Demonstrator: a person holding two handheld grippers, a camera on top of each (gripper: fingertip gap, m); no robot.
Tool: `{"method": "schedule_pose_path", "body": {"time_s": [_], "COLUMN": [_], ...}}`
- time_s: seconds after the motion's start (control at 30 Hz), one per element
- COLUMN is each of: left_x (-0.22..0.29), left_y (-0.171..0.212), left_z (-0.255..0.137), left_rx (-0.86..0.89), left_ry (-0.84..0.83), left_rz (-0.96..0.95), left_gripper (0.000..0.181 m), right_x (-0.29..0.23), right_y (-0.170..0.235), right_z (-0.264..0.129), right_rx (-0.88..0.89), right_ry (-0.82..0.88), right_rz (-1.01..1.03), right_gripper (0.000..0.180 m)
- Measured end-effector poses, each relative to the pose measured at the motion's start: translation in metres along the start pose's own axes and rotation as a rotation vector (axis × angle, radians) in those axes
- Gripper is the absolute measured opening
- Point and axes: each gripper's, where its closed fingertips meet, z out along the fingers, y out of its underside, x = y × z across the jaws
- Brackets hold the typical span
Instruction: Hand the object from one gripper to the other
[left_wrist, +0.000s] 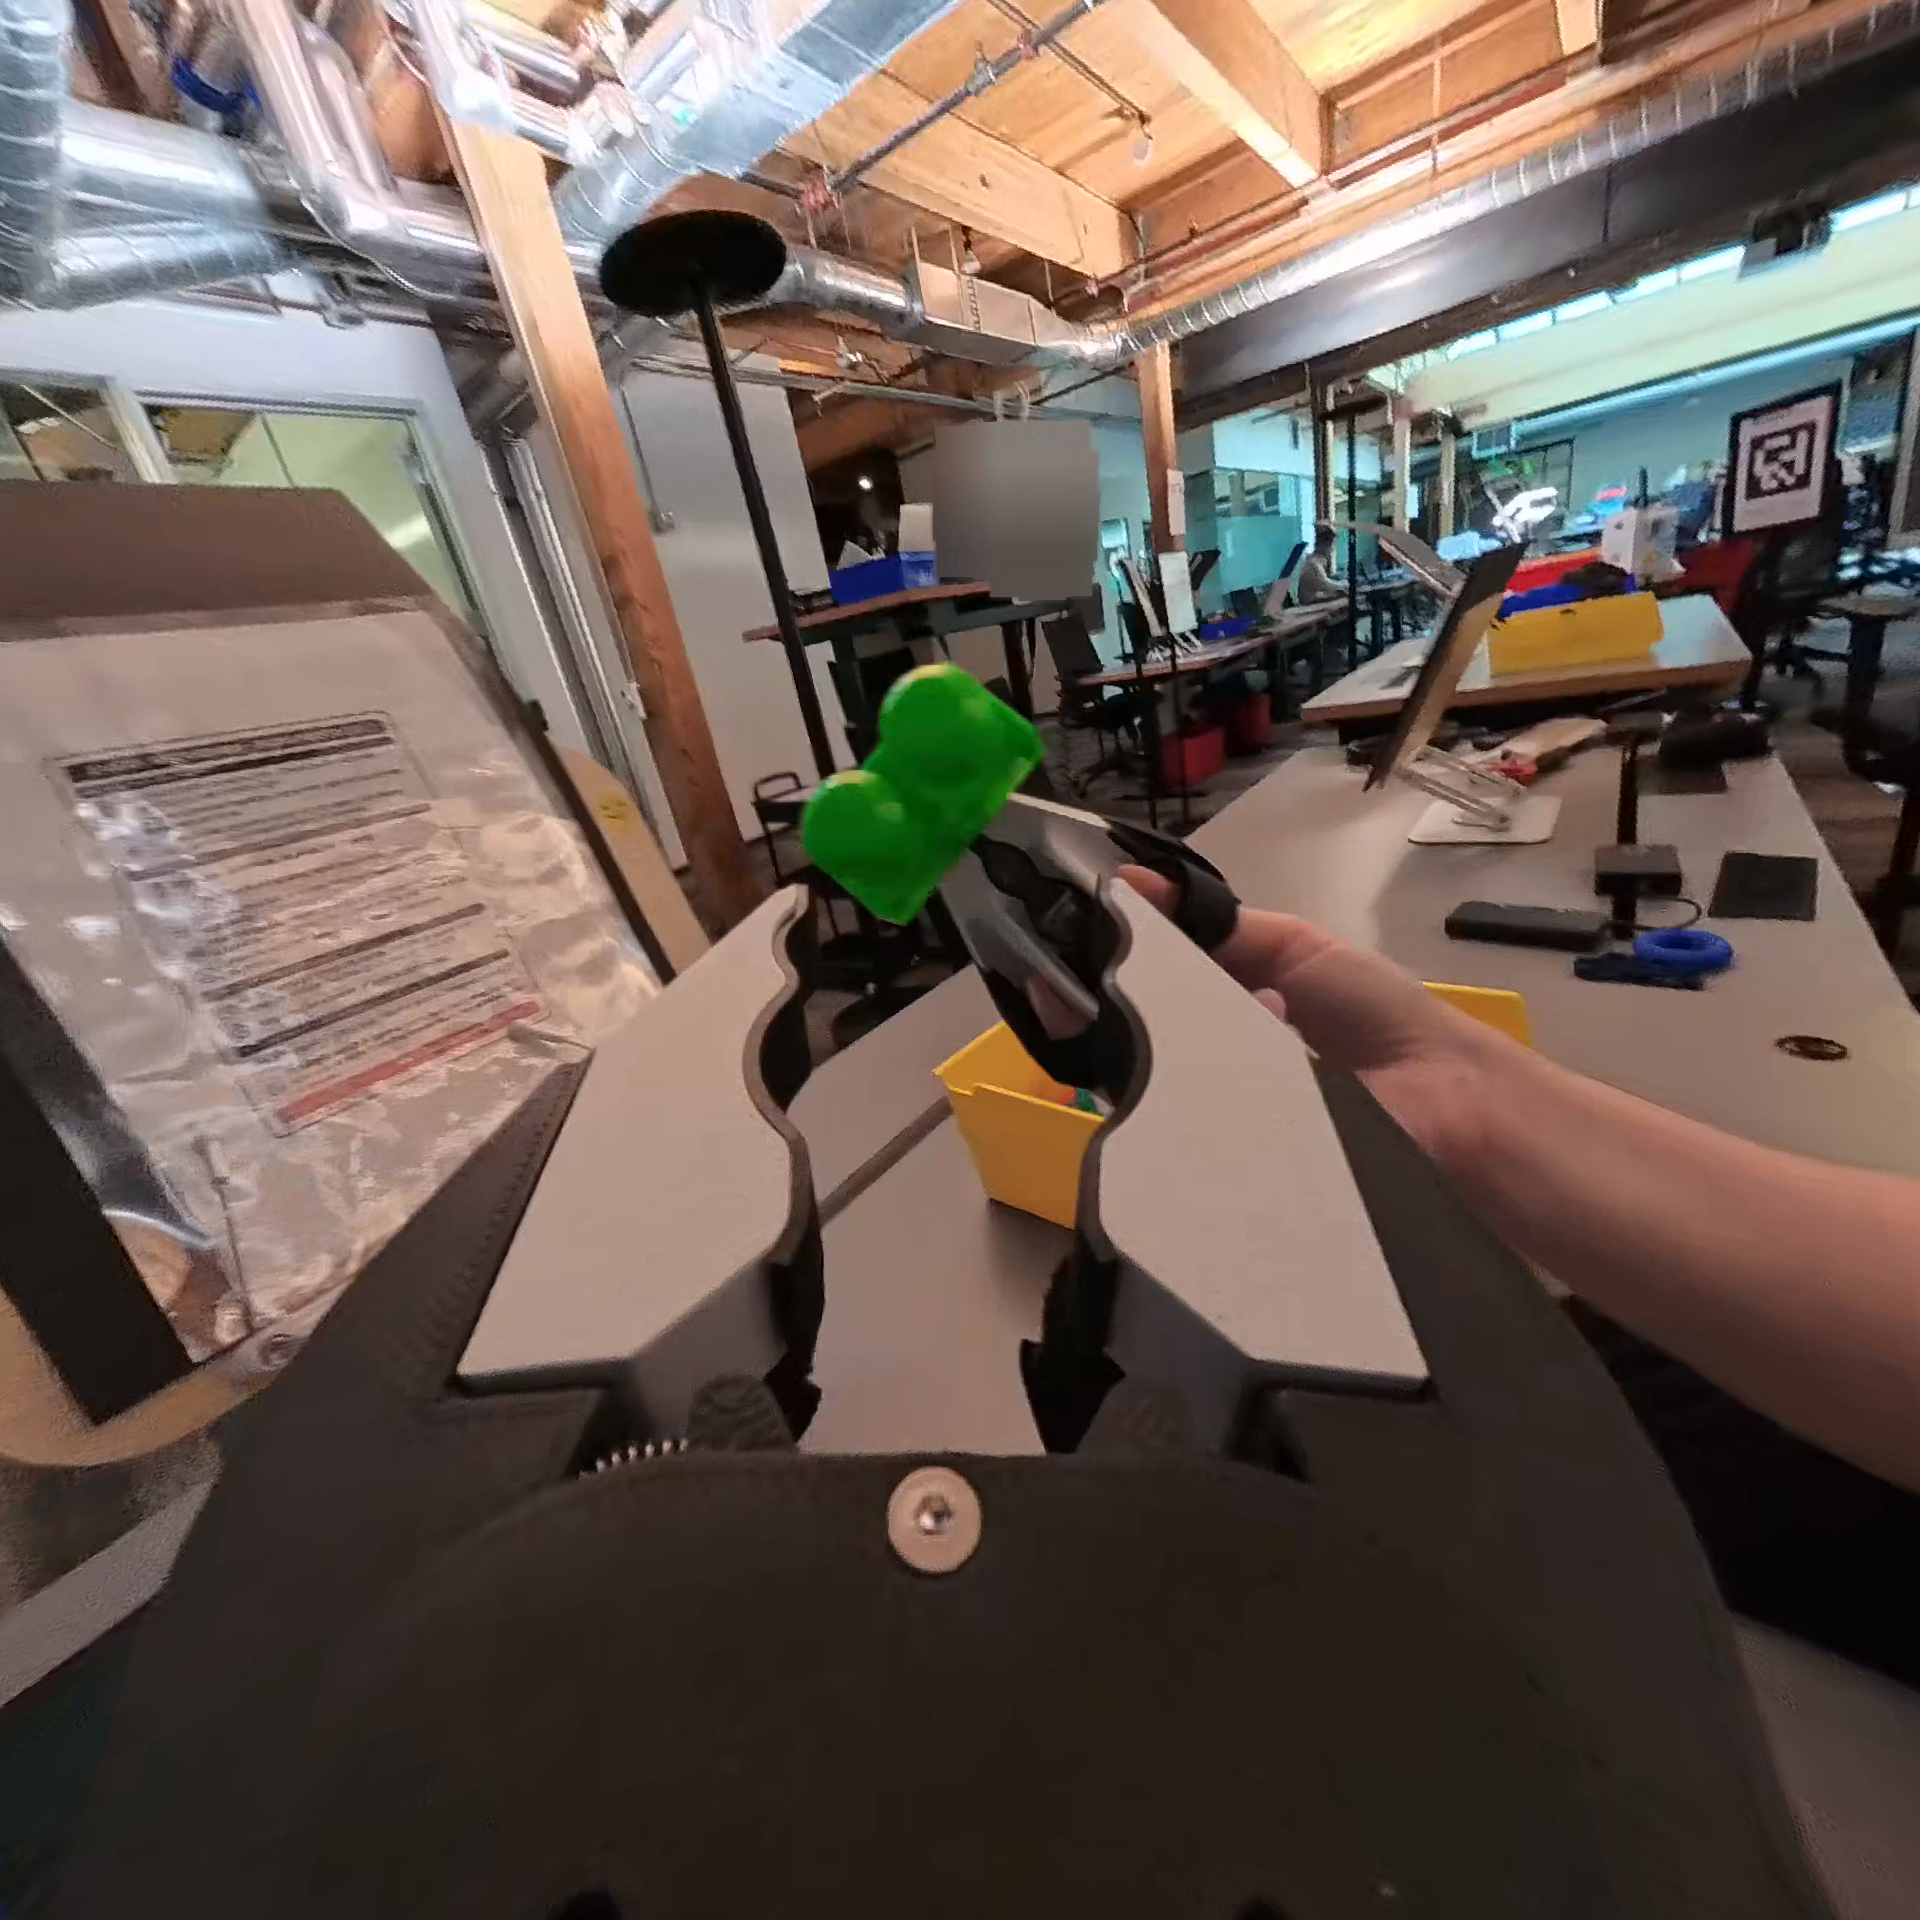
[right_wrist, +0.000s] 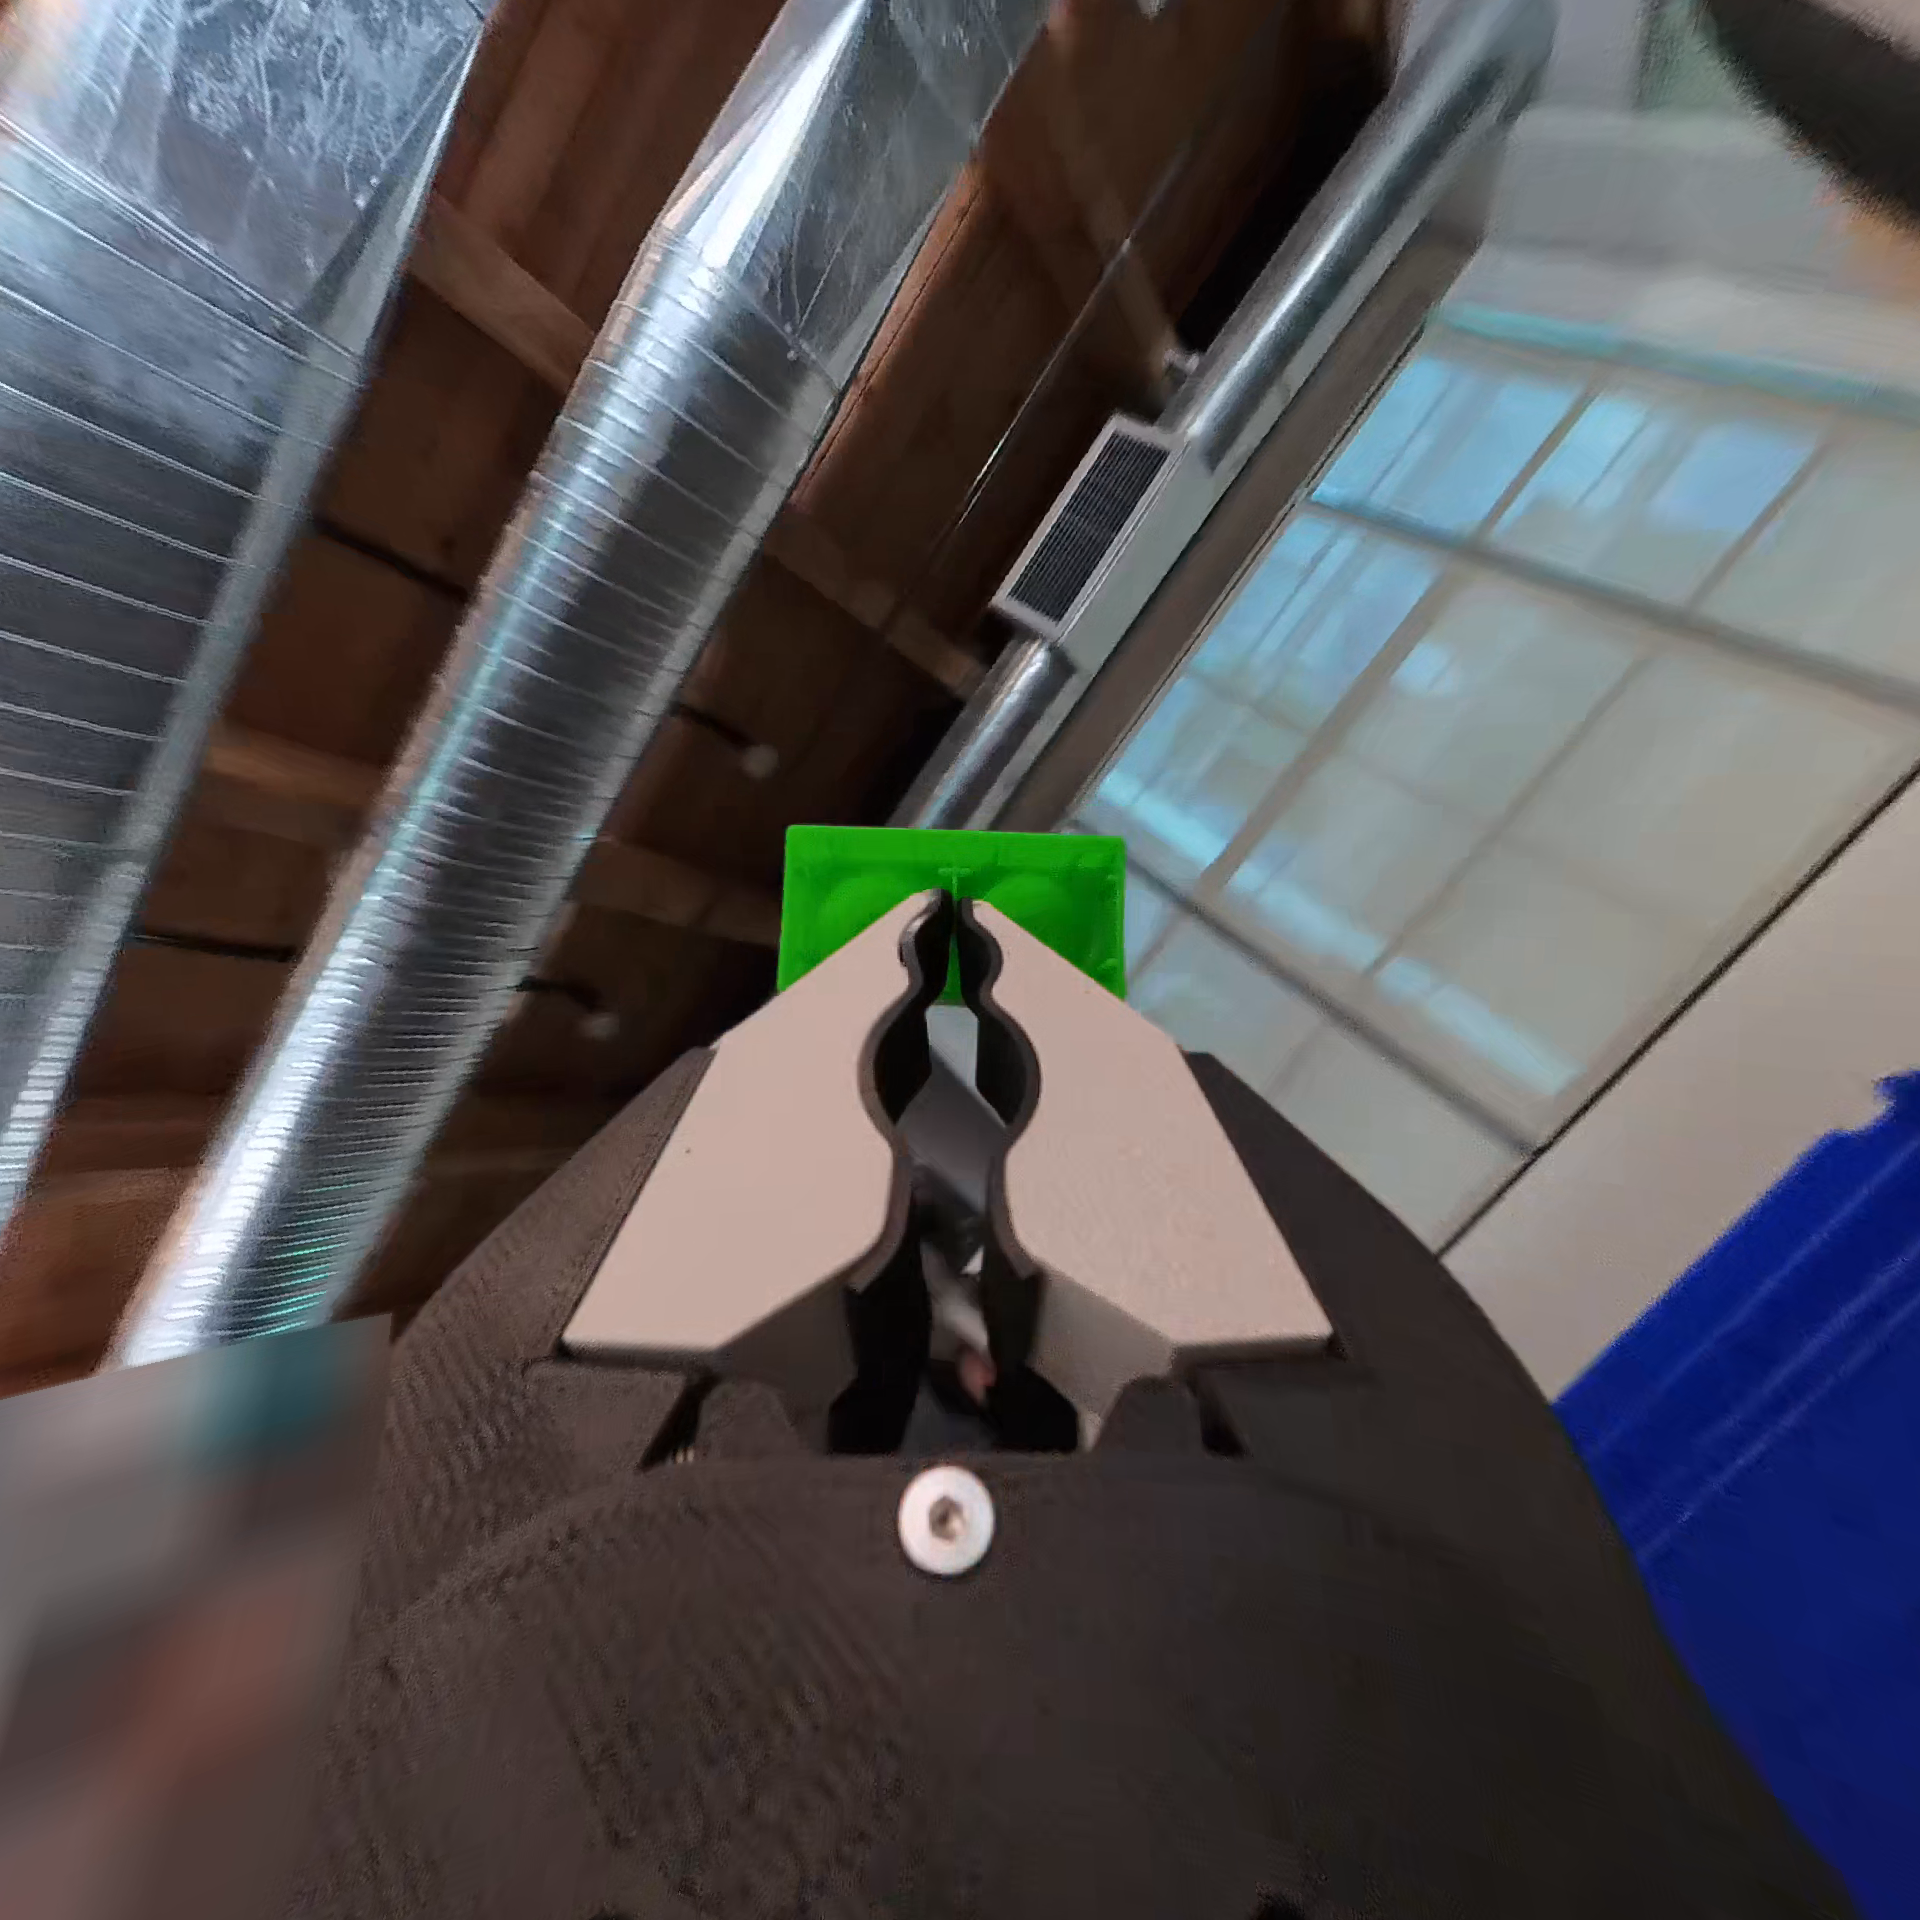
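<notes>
The left gripper stands wide open, its 2 fingers empty. Just past its tips, the right gripper is clamped on a green toy brick – 2 round studs on top – held in the air above a yellow bin on the grey table.

grey table | on it: yellow bin, black box, blue ring, tilted stand
</notes>
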Motion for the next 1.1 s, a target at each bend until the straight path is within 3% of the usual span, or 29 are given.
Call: {"method": "schedule_pose_path", "body": {"time_s": [0.13,0.23,0.43,0.6,0.67,0.73,0.8,0.9,1.0,1.1], "left_x": [-0.007,0.003,0.003,0.004,-0.002,-0.015,-0.028,-0.022,-0.019,-0.020], "left_y": [-0.002,-0.011,-0.017,-0.017,-0.018,-0.019,-0.017,0.005,0.012,0.013], "left_z": [-0.005,-0.009,-0.014,-0.017,-0.020,-0.025,-0.032,-0.040,-0.051,-0.056], "left_rx": [0.032,0.090,0.110,0.101,0.079,0.031,-0.042,-0.211,-0.262,-0.293], "left_ry": [-0.011,0.032,-0.024,-0.040,-0.076,-0.134,-0.192,-0.058,0.010,0.020], "left_rz": [0.091,0.157,0.296,0.382,0.425,0.475,0.561,0.609,0.629,0.613], "left_gripper": [0.068,0.069,0.058,0.035,0.034,0.034,0.034,0.033,0.033,0.033], "right_x": [-0.003,-0.008,-0.011,-0.004,0.013,0.032,0.041,0.026,-0.005,-0.009], "right_y": [0.029,0.055,0.091,0.097,0.091,0.077,0.061,0.062,0.091,0.116], "right_z": [0.011,0.019,0.028,0.028,0.028,0.022,0.017,0.018,0.020,0.017], "right_rx": [-0.110,-0.200,-0.298,-0.319,-0.301,-0.287,-0.291,-0.427,-0.566,-0.716], "right_ry": [-0.112,-0.172,-0.245,-0.231,-0.119,0.028,0.168,0.290,0.176,0.131], "right_rz": [0.215,0.347,0.534,0.482,0.328,0.059,-0.337,-1.055,-1.532,-1.646], "right_gripper": [0.000,0.000,0.000,0.000,0.021,0.028,0.034,0.043,0.042,0.042]}}
